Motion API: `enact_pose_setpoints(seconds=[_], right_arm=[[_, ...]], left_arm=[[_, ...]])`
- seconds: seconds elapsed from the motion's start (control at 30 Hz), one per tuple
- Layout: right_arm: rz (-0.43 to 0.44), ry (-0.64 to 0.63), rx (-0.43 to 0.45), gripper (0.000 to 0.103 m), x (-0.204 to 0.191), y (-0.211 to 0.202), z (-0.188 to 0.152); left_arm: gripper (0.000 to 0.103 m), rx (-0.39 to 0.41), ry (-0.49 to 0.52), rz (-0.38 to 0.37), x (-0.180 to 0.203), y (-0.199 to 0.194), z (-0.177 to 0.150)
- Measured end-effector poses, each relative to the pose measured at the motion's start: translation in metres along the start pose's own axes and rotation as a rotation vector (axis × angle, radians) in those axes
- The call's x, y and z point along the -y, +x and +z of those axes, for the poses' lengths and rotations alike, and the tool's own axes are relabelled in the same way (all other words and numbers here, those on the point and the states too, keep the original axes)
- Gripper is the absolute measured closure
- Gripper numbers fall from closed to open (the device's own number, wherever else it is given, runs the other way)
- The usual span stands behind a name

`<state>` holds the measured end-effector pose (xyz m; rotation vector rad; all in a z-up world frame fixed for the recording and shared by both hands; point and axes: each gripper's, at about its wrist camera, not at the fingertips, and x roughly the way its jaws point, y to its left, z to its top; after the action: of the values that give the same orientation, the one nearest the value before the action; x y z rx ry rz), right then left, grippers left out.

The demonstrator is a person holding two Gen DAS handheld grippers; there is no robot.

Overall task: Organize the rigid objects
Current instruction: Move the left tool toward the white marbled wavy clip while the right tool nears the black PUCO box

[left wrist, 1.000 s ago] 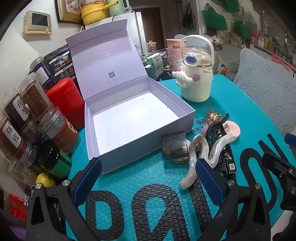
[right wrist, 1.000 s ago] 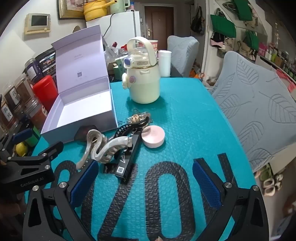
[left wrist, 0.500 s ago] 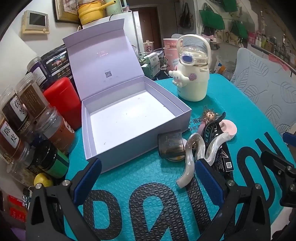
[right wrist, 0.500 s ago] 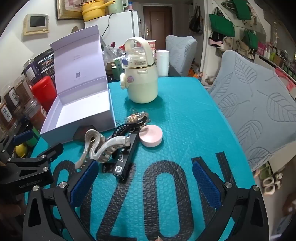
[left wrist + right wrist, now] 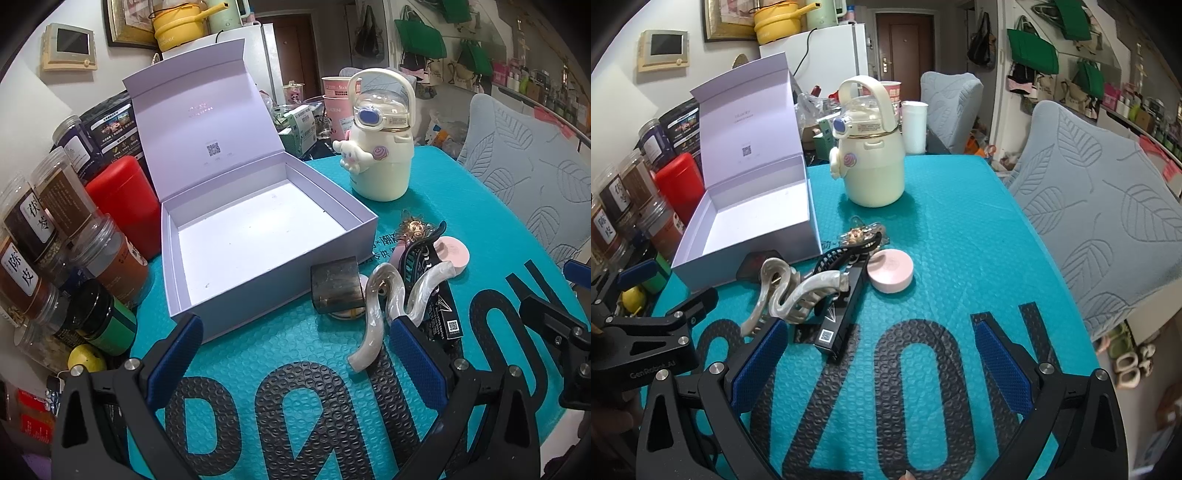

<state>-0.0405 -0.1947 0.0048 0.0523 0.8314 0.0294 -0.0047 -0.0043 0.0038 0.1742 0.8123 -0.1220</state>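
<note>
With both the left gripper (image 5: pixel 291 354) and right gripper (image 5: pixel 879 362) spread wide and empty, the pearly clip (image 5: pixel 391 299) lies beside the empty box (image 5: pixel 258 236), probably tangled with the black clip (image 5: pixel 846 254), so lift it slowly.

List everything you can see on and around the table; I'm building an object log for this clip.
gift box: 1, lilac, open and empty, mat's left.
water bottle: 1, cream, upright behind the small items.
wavy hair claw: 1, pearl white, beside the box.
black hair claw: 1, behind the pearl one.
round compact: 1, pink.
slim black box: 1.
dark square case: 1, against the box front.
jars: several, left edge.
left gripper: open.
right gripper: open.
</note>
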Motion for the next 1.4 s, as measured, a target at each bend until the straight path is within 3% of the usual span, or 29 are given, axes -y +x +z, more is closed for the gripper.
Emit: enact_pose_setpoints(seconds=[1.4], right_arm=[[0.018,-0.005,0.016,0.0,-0.006,-0.009,-0.004]], left_arm=[[0.0,0.008,-0.014,-0.017,-0.003,-0.01,-0.003]])
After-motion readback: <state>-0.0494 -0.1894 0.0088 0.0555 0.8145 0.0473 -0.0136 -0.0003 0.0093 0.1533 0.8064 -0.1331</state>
